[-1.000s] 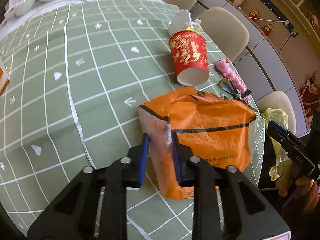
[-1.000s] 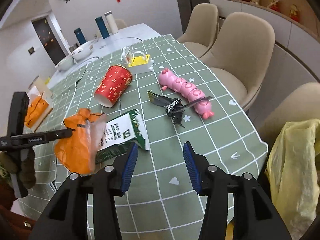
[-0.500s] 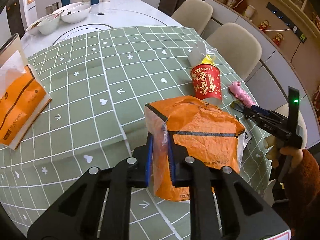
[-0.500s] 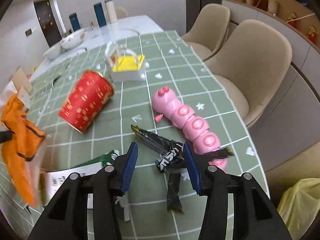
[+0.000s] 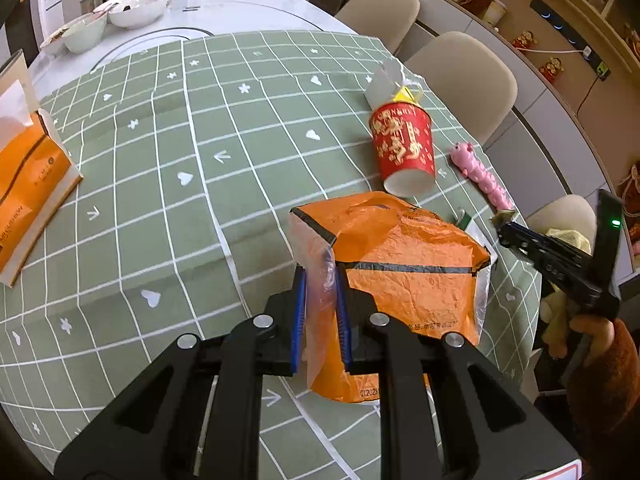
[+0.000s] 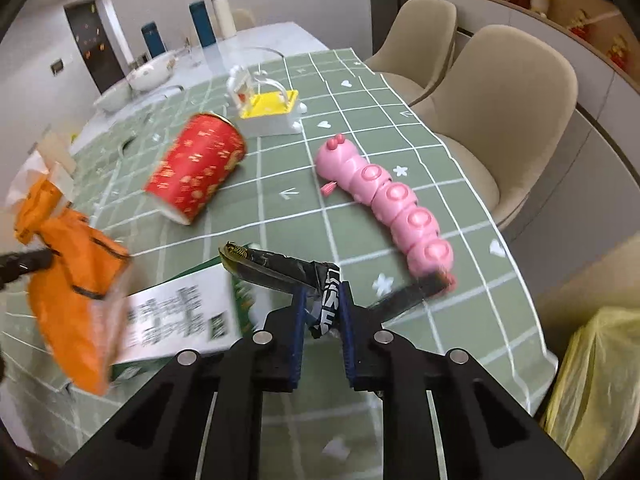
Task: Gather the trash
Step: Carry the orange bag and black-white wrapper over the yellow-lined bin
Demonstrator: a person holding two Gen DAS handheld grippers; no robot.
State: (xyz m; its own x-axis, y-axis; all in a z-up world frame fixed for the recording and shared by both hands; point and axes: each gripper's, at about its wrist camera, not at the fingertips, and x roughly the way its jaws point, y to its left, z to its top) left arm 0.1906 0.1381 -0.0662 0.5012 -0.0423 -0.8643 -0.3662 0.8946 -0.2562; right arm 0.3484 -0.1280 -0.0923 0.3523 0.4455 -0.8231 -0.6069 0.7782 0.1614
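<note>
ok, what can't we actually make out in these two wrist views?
- Green-and-white carton: right wrist view, print motion-blurred; left wrist view, almost all hidden behind the orange bag.
- Orange bag's contents: unseen in both views.
- Black wrapper: whether the right tongs grip it firmly; its lower part sits behind the tongs.
- Yellow bag: cut off by the right wrist frame edge.
- Left tongs: pinch the orange bag's clear flap.

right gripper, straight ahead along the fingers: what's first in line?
The black wrapper, already between the jaws of the right gripper. Beyond it lies the green tablecloth, then probably the red cup; depth is unclear.
</note>
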